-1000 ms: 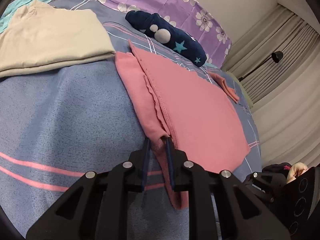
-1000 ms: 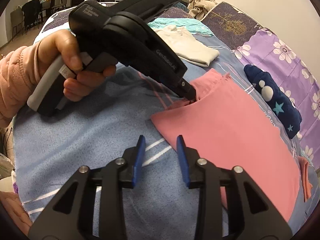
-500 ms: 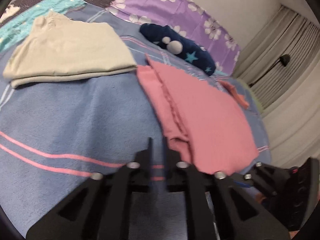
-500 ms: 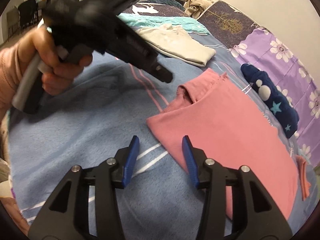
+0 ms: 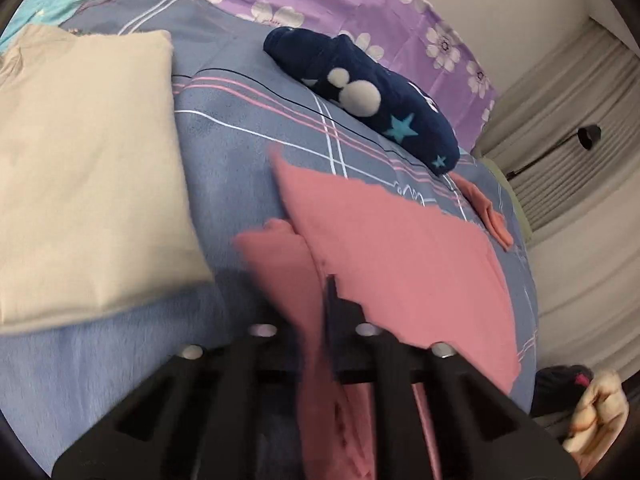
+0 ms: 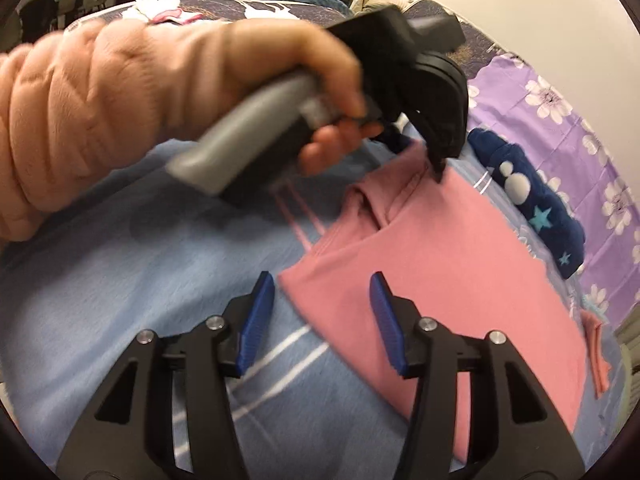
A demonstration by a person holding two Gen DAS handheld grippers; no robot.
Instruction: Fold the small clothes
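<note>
Since 1 second back: left gripper [image 5: 326, 292] gone from the near hem to farther along the pink cotton garment [image 5: 400, 264], jaws closing on a raised strip of its left edge.

Left wrist view: blurred; pads all but together with a ridge of pink cloth bunched over and between them. Rest of the garment lying flat ahead and to the right on the blue striped blanket [image 5: 120, 360]. Folded cream top [image 5: 80, 168] off to the left, well apart. Navy star-printed soft toy [image 5: 368, 92] far ahead, by the purple flowered pillow [image 5: 360, 8].

Right wrist view: right gripper [image 6: 322, 320] spread and opening, blue pads straddling the garment's near corner without touching it. Left gripper [image 6: 440, 172] seen ahead, tip down at the pink collar edge, gripped by a hand [image 6: 256, 76] in a peach quilted sleeve [image 6: 60, 120].

Risks, as judgement: thin pinch slipping if pulled fast; only 1 layer caught, leaving the fold skewed; right jaws closing on blanket along with cloth.
</note>
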